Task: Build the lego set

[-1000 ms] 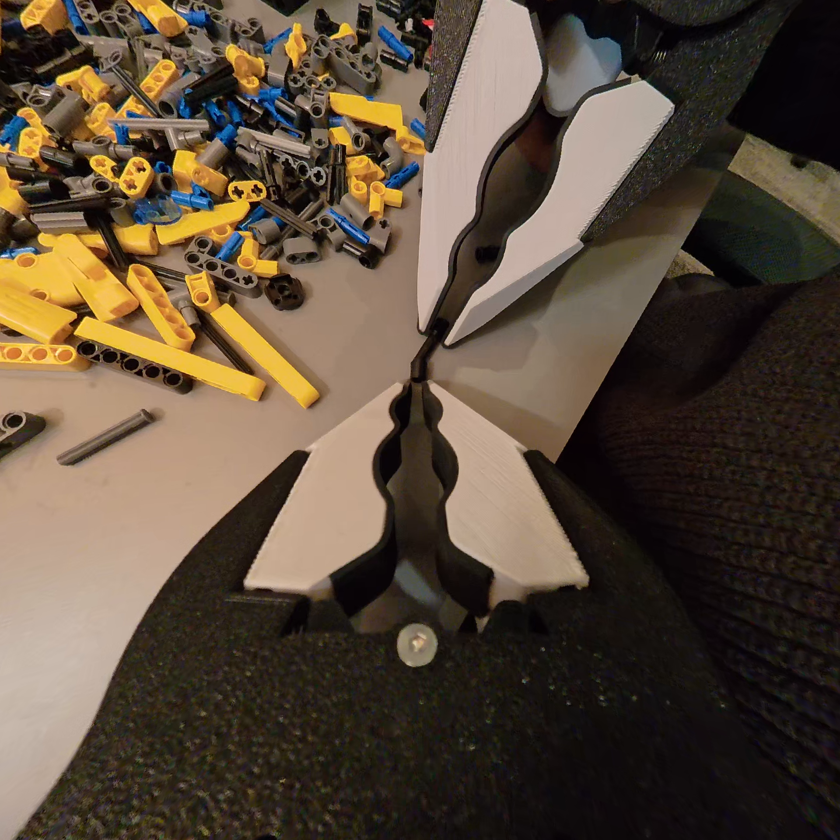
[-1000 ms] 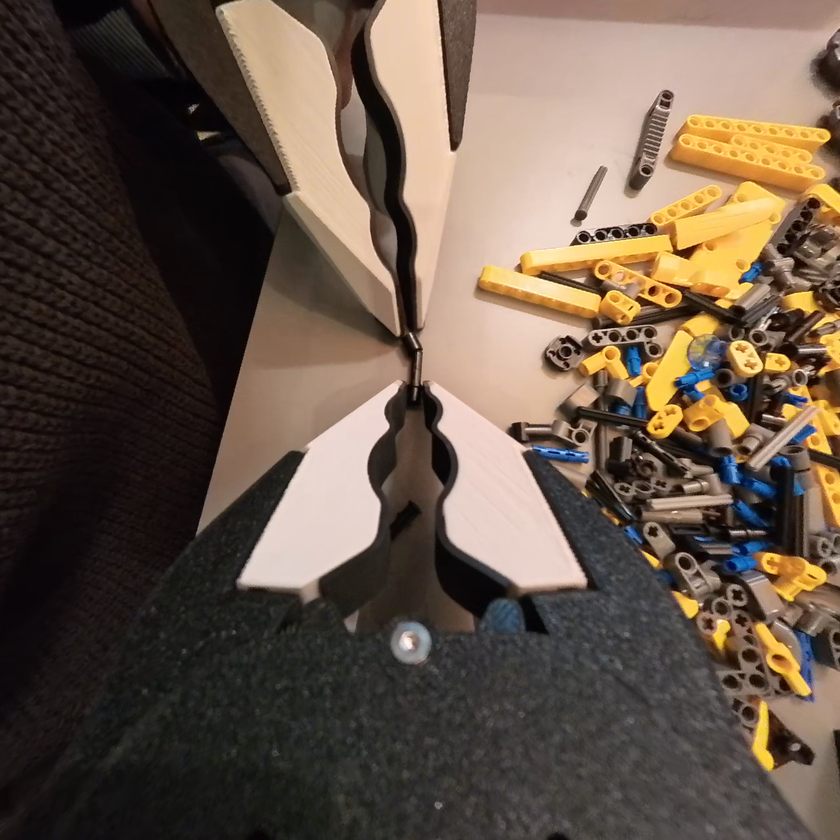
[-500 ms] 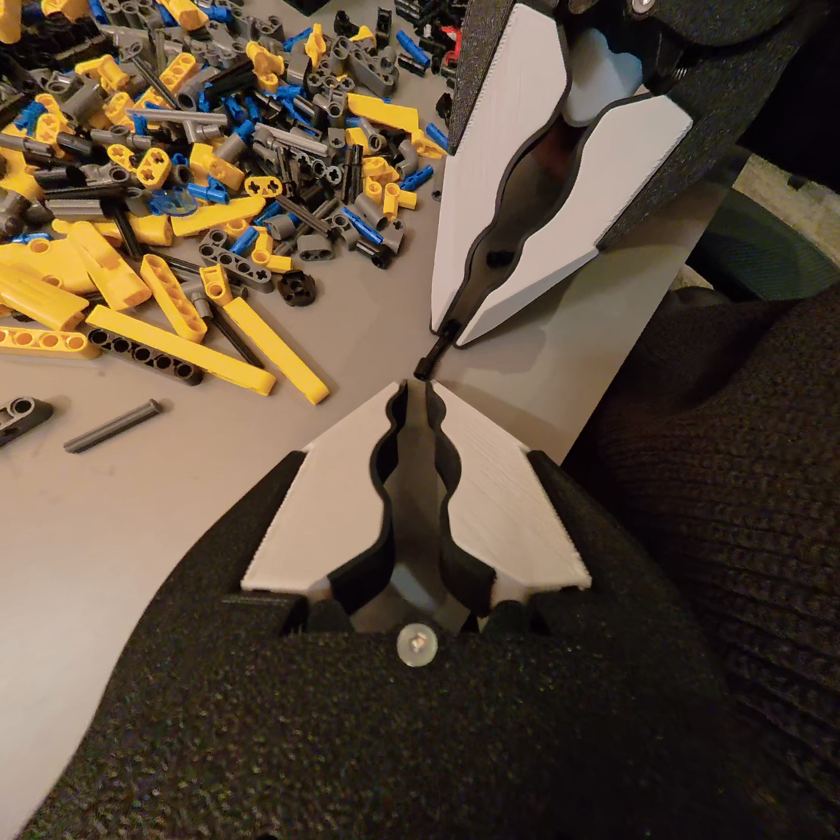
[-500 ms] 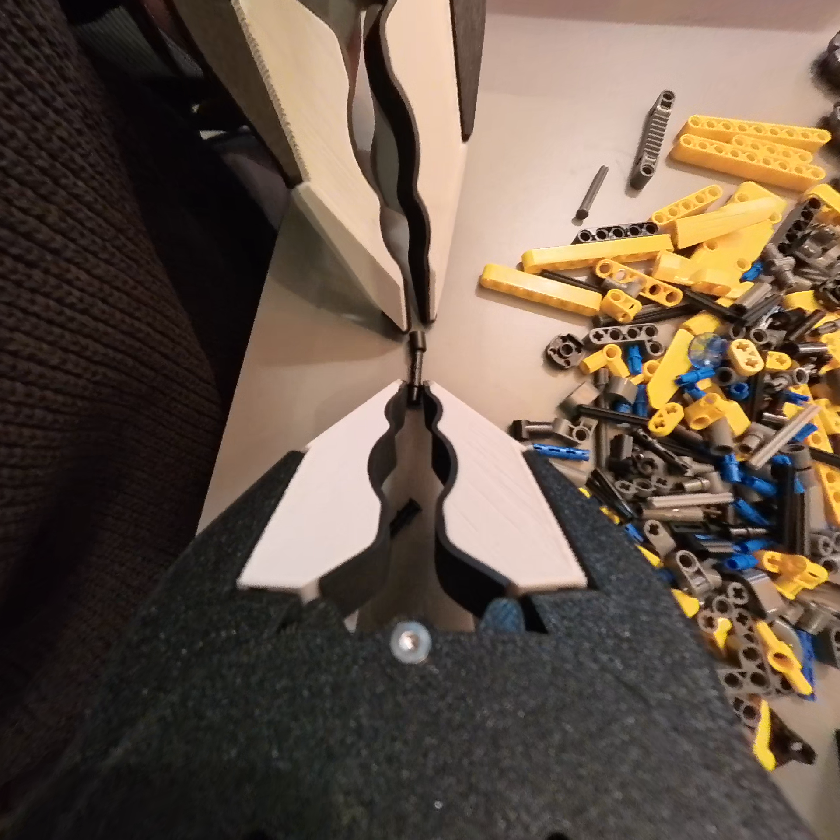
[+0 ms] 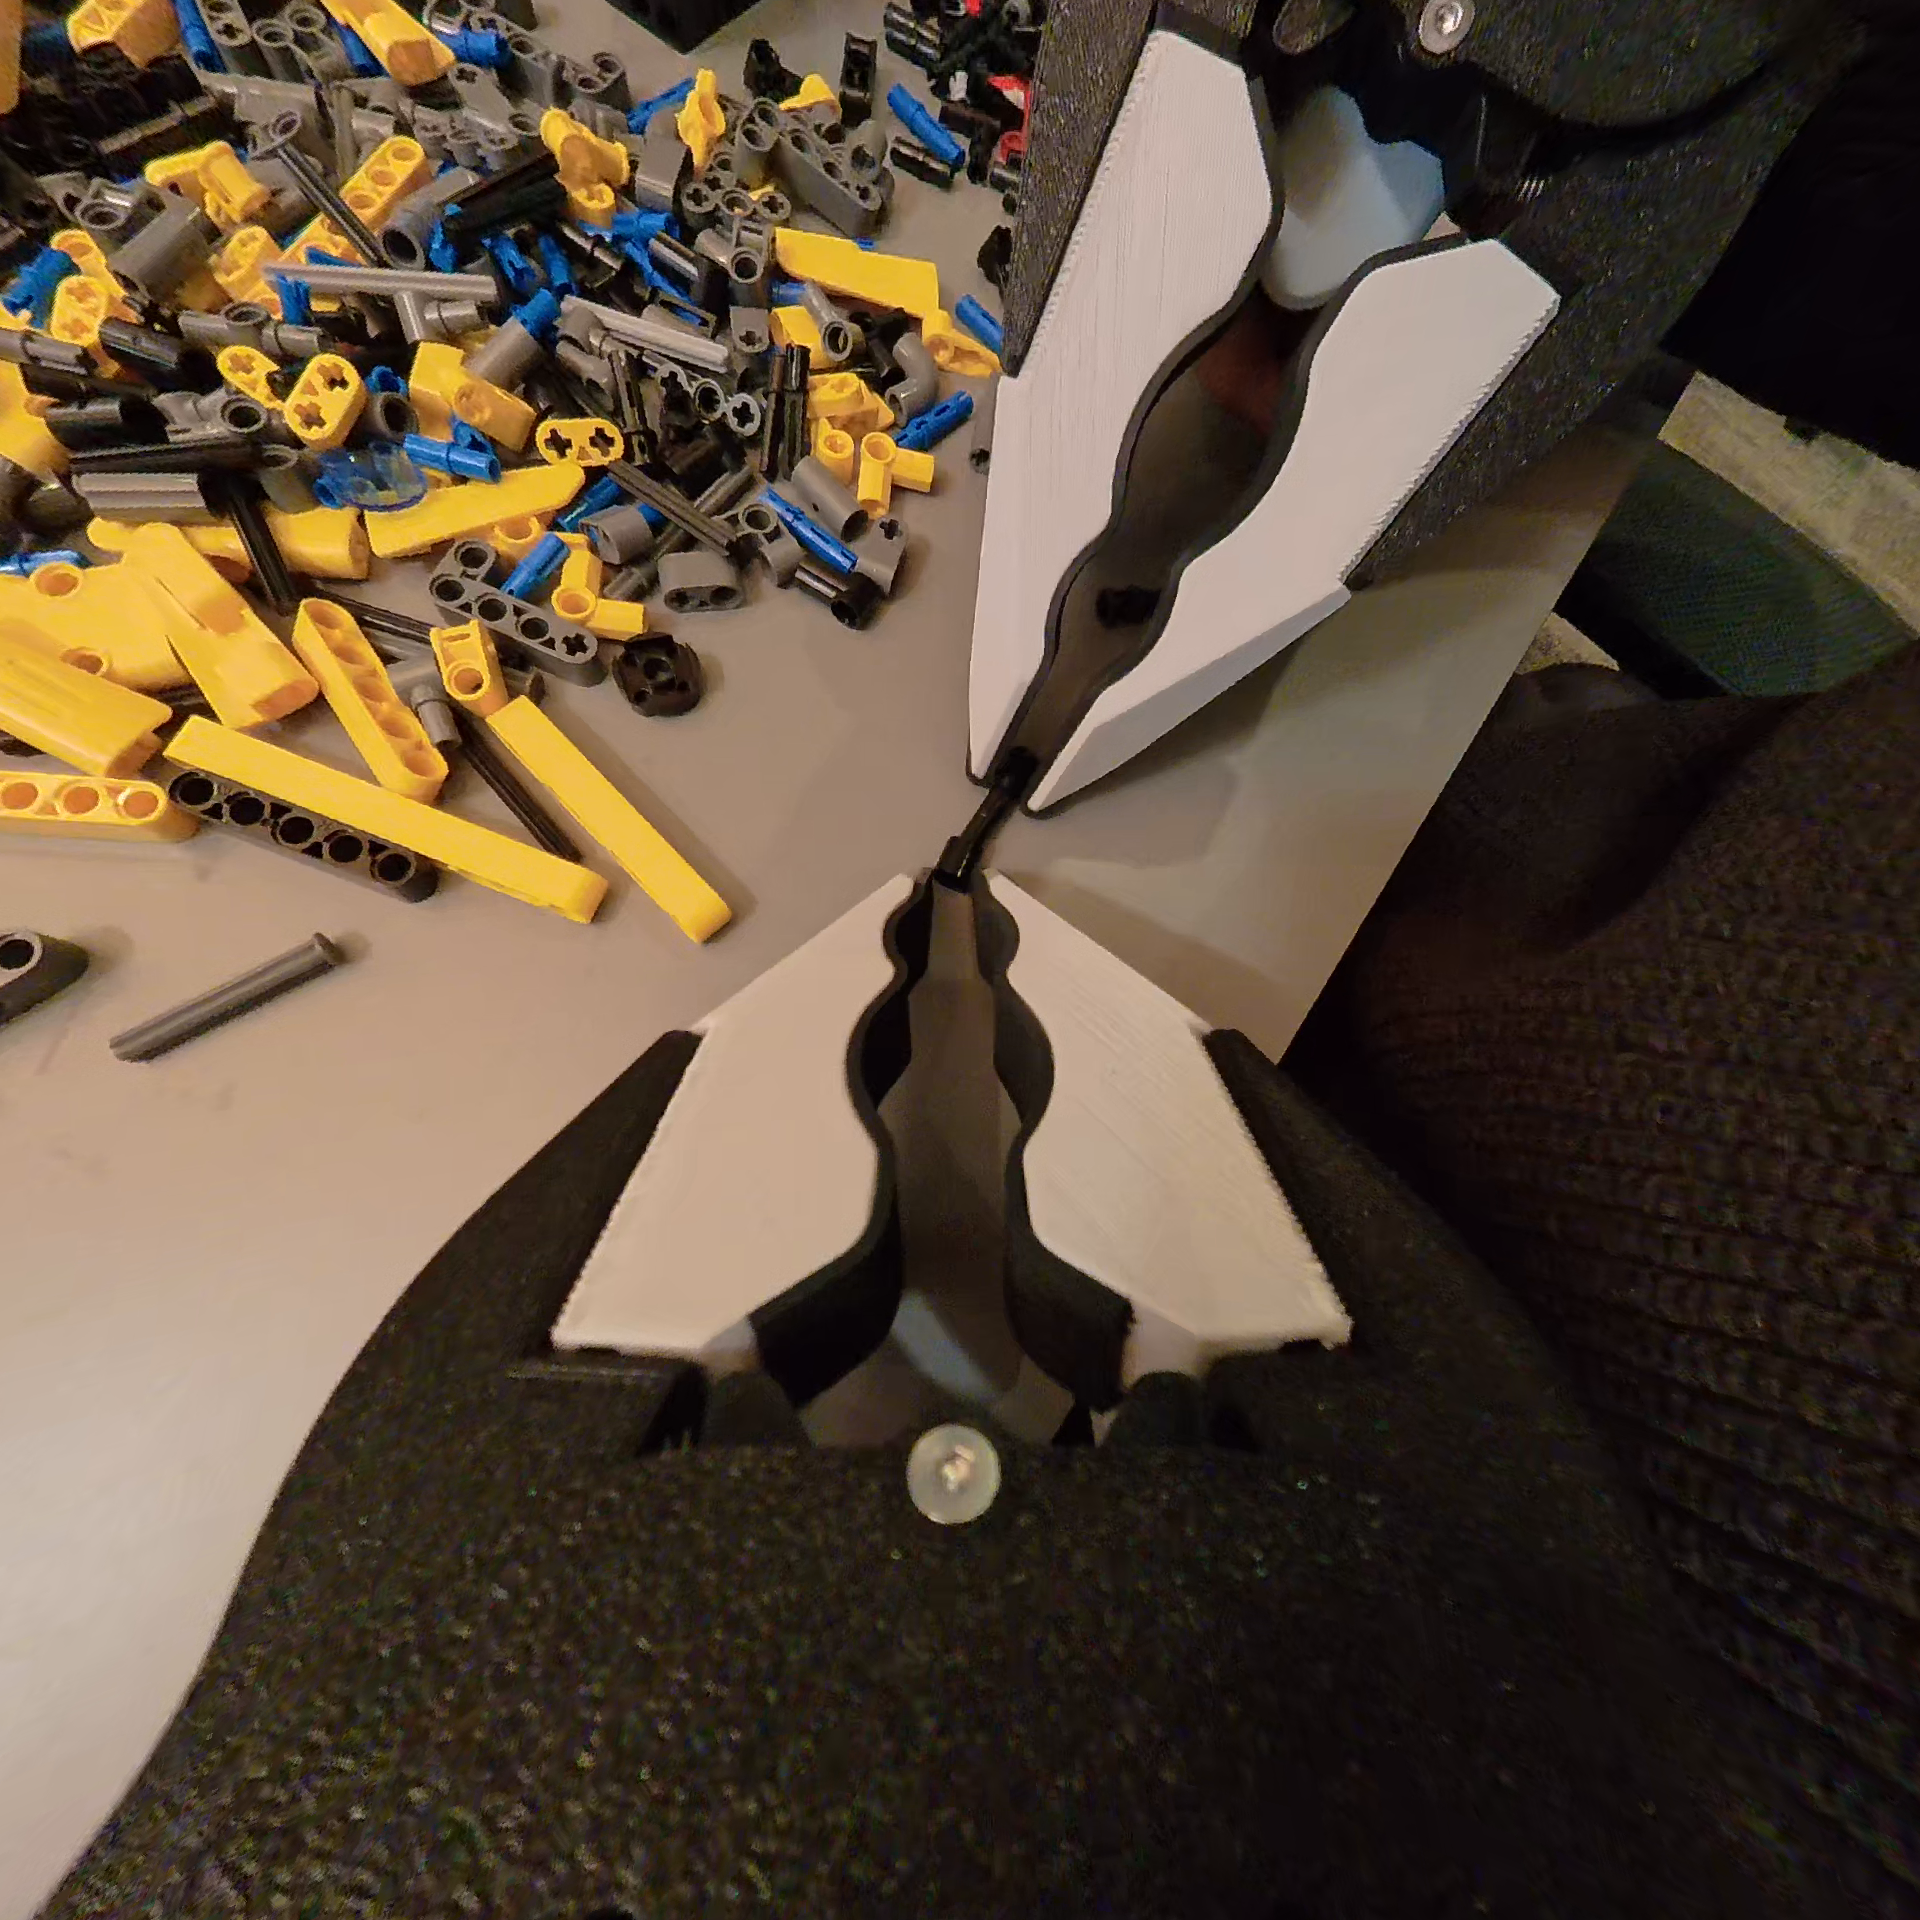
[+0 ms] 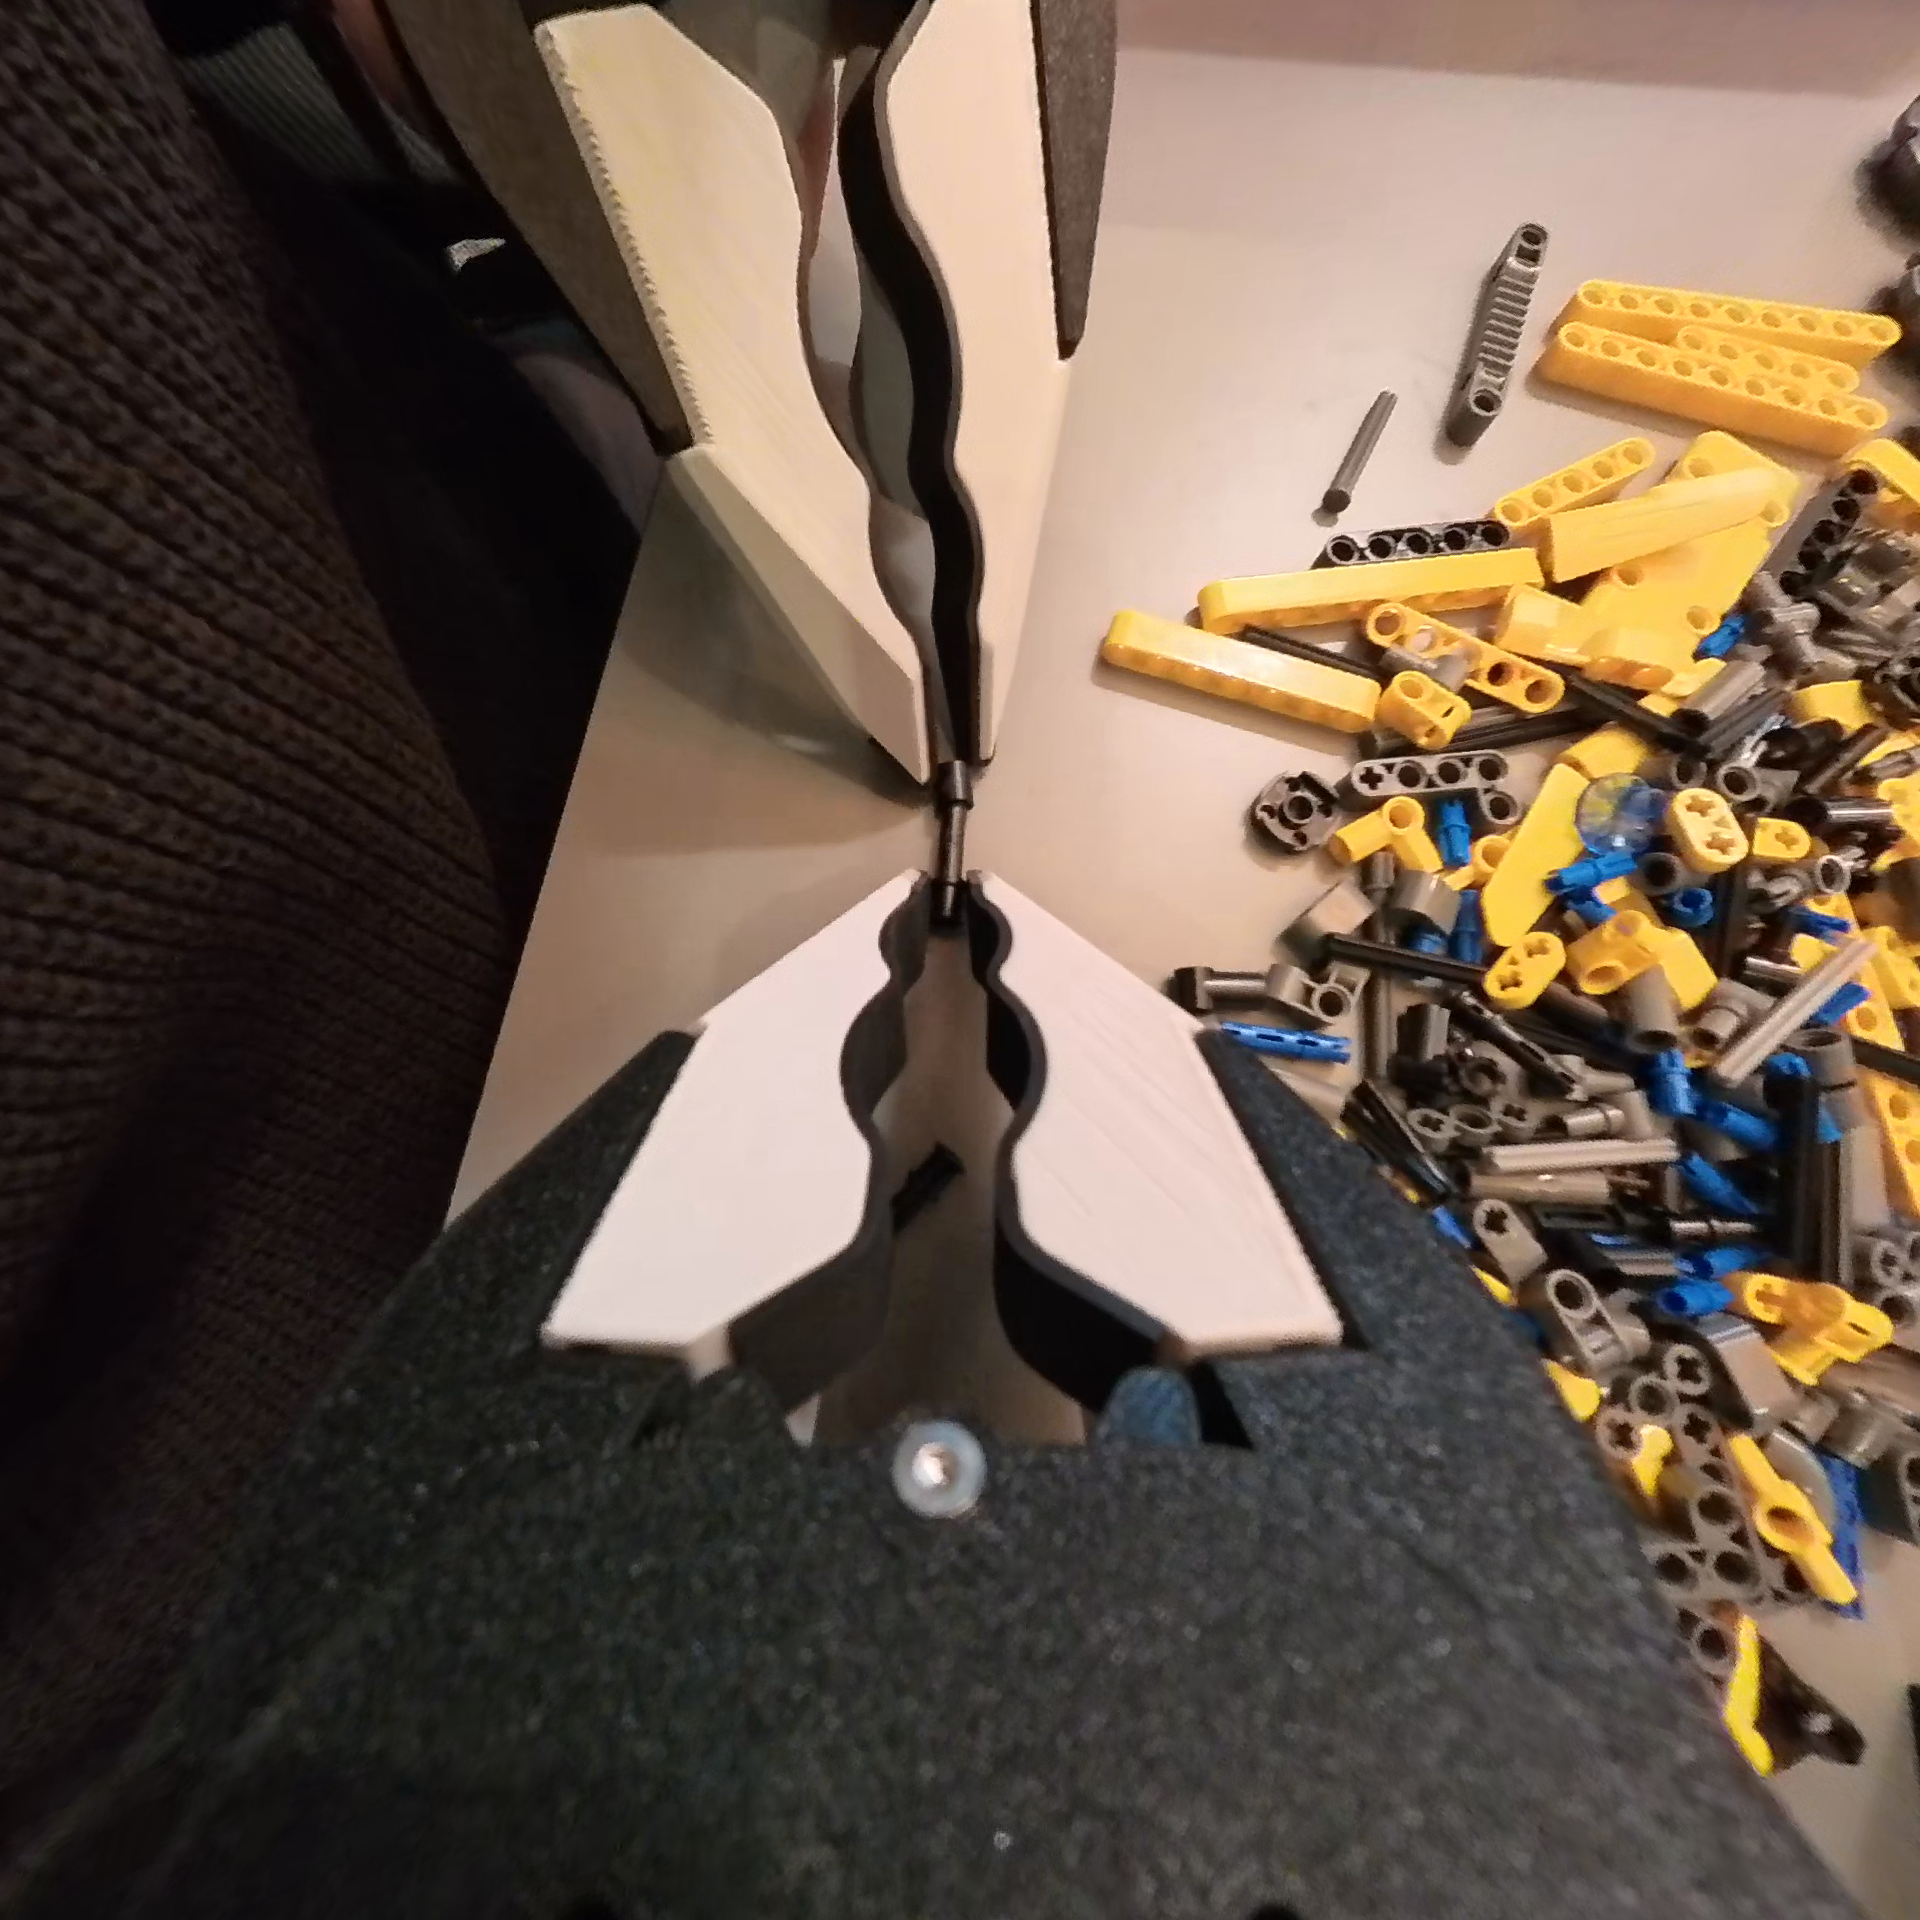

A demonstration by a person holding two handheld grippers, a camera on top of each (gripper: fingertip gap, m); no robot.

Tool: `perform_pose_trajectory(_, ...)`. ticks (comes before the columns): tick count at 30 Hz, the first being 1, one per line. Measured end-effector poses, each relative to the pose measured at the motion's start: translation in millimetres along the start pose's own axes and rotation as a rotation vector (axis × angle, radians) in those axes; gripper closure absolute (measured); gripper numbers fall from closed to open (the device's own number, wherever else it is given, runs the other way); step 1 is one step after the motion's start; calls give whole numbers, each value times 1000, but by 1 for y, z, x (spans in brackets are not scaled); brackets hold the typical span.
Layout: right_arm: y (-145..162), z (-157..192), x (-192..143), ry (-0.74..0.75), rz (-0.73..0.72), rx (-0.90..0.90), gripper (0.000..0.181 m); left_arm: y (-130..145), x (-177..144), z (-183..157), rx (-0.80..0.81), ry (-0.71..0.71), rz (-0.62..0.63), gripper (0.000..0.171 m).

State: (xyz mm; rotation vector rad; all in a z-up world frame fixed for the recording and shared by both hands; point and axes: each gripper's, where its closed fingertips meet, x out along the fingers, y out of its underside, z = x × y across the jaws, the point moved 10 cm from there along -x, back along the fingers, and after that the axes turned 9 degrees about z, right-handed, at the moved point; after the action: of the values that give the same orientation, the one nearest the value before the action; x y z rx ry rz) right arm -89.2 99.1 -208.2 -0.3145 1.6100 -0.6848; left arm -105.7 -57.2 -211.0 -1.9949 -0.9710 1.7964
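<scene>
While pinched tip to tip, black pin [image 5: 982, 826] between left tongs [image 5: 951, 883] and right tongs [image 6: 948, 902], both narrow, over grey table [image 5: 312, 1195].

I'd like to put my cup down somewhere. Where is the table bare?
Bare grey table lies near the front edge, left of the left gripper, bordered by a loose grey rod. Beyond it the pile of yellow, blue and grey pieces is crowded. The right gripper fills the corner.

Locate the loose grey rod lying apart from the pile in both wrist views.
Left wrist view: grey rod, left edge, below the long yellow beam.
Right wrist view: grey rod, upper right, above that beam.
Shared landmark: black pin between both grippers' tips.
</scene>
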Motion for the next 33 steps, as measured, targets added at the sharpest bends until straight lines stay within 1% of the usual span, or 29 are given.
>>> perform_pose_trajectory(9,-1,0,1,-10,1,6,175,0,0,2,9,14,-7,165)
perform_pose_trajectory(14,-1,-1,1,-33,5,139,176,1,0,1,16,5,-10,166)
perform_pose_trajectory(20,1,-3,1,-73,-25,311,176,2,0,3,7,9,-16,166)
perform_pose_trajectory(21,2,-2,1,-74,-30,317,176,2,0,3,7,9,-17,166)
perform_pose_trajectory(26,0,-1,1,-40,-15,225,176,2,0,3,10,12,-19,166)
perform_pose_trajectory(29,0,0,1,-26,-23,128,176,2,0,4,5,23,-22,166)
perform_pose_trajectory(33,-1,0,0,-20,-21,163,176,2,0,6,-22,45,-26,166)
